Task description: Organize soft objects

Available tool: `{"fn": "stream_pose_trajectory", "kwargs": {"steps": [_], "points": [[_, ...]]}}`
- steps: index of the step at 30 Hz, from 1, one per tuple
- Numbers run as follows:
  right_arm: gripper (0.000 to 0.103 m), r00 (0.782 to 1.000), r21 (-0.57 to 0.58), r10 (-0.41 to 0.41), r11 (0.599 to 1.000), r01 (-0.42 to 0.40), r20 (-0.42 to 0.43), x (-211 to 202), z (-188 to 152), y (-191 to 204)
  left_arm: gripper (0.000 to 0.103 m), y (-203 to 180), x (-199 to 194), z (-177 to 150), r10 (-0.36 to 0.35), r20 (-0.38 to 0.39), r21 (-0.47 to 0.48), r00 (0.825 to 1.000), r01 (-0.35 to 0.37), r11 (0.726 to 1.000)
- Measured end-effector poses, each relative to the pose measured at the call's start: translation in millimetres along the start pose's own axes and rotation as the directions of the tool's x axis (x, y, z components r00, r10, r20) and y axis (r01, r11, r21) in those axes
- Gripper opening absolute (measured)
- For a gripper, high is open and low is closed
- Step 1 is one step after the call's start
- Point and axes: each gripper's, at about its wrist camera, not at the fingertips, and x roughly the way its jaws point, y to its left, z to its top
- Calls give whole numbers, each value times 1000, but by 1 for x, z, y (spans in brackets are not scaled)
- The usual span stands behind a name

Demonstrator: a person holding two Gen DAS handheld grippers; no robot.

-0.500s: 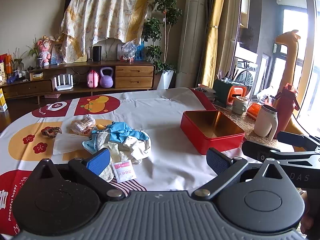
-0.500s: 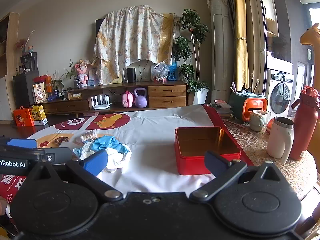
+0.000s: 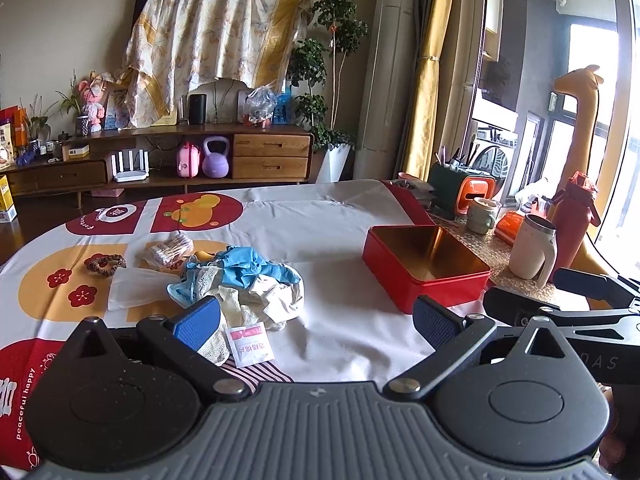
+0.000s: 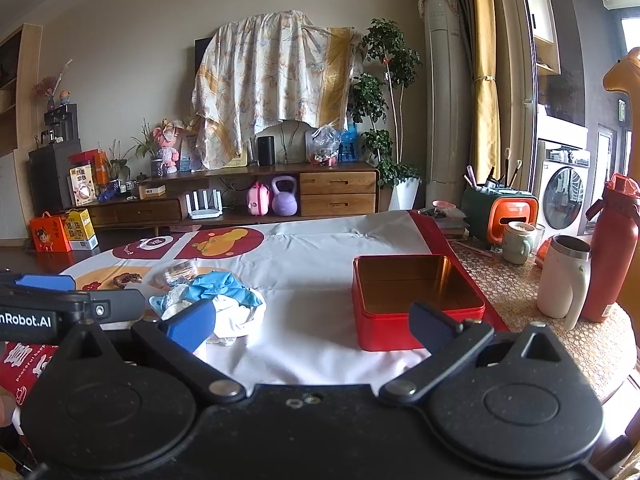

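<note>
A heap of soft things (image 3: 244, 280) lies on the tablecloth: blue gloves on top, white and cream cloths beneath. Beside it lie a brown scrunchie (image 3: 105, 263), a clear plastic bag (image 3: 136, 290), a wrapped packet (image 3: 168, 249) and a small pink-and-white sachet (image 3: 250, 343). An open red tin (image 3: 424, 266) with a gold inside stands to the right, empty. My left gripper (image 3: 316, 320) hangs open just short of the heap, nothing between its pads. My right gripper (image 4: 312, 322) is open too, between the heap (image 4: 218, 300) and the tin (image 4: 416, 300).
Right of the tin stand a white mug (image 3: 534, 252), a red bottle (image 3: 572, 224), a green cup (image 3: 482, 216) and an orange-and-green holder (image 3: 464, 192). The tablecloth (image 3: 320, 220) runs bare behind the heap. A wooden sideboard (image 3: 180, 160) lines the far wall.
</note>
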Motion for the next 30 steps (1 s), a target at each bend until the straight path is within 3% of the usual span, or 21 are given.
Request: {"fn": "stream_pose_trajectory", "kwargs": {"steps": [30], "points": [[103,1000,-5,8,1000,-8,1,-1,1,4,103,-2,-1,0,11,-11,-6,1000,-11,1000]]}}
